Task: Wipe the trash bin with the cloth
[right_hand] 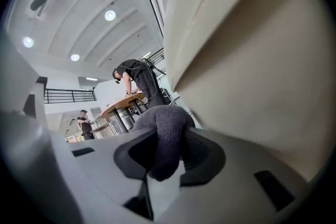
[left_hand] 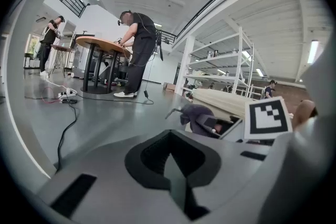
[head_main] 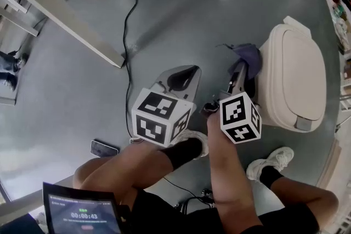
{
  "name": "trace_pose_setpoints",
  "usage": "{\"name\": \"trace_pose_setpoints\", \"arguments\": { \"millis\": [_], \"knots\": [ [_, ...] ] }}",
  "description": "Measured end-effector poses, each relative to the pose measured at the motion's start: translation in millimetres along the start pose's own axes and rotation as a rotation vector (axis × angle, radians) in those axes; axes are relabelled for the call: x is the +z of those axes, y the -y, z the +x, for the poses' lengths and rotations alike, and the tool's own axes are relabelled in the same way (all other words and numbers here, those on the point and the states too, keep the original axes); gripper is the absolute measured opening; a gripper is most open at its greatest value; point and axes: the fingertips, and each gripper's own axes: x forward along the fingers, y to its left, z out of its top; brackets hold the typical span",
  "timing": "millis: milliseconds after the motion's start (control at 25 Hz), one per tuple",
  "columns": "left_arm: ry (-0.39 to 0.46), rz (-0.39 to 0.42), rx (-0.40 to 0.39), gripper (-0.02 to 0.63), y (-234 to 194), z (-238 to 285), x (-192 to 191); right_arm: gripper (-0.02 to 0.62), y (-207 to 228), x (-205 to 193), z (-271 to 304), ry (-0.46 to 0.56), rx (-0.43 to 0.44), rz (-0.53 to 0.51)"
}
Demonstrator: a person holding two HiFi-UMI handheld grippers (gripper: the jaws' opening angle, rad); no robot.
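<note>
The trash bin [head_main: 290, 79] is sitting on the grey floor [head_main: 82, 90] at the person's right, cream-coloured, lid down, seen from above in the head view. The dark cloth [head_main: 248, 55] is bunching right beside the bin's left flank, near its upper edge. From here it is reading as touching or a hair off; the pictures are not settling which.

The right gripper [head_main: 239, 73] is carrying that cloth. Its own view is showing the jaws pinching a thick fold of the fabric between them, with the bin's pale wall filling the frame just to the right. The left gripper [head_main: 182, 78] is hovering over bare floor, apart from the bin, its jaws pressed together on nothing.

On progress, the judgement is this: the cloth is in hand and at the bin, so the wipe is looking under way or about to begin on the left side. No streaks or damp marks are showing, so nothing is saying which faces are done. The lid top, the front and the far side are lying clear of the cloth at this moment and are probably left to cover.
</note>
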Motion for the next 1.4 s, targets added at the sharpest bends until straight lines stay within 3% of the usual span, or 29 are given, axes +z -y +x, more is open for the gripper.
{"name": "trace_pose_setpoints", "arguments": {
  "millis": [400,1400],
  "knots": [
    [-0.018,0.042,-0.028,-0.003,17.4,3.6,-7.5,0.091,7.2,-2.4,15.3,-0.017,-0.085,0.012],
    [-0.049,0.024,-0.027,-0.003,24.4,7.7,-8.7,0.092,106.0,-153.8,34.3,-0.359,-0.281,-0.076]
  ]
}}
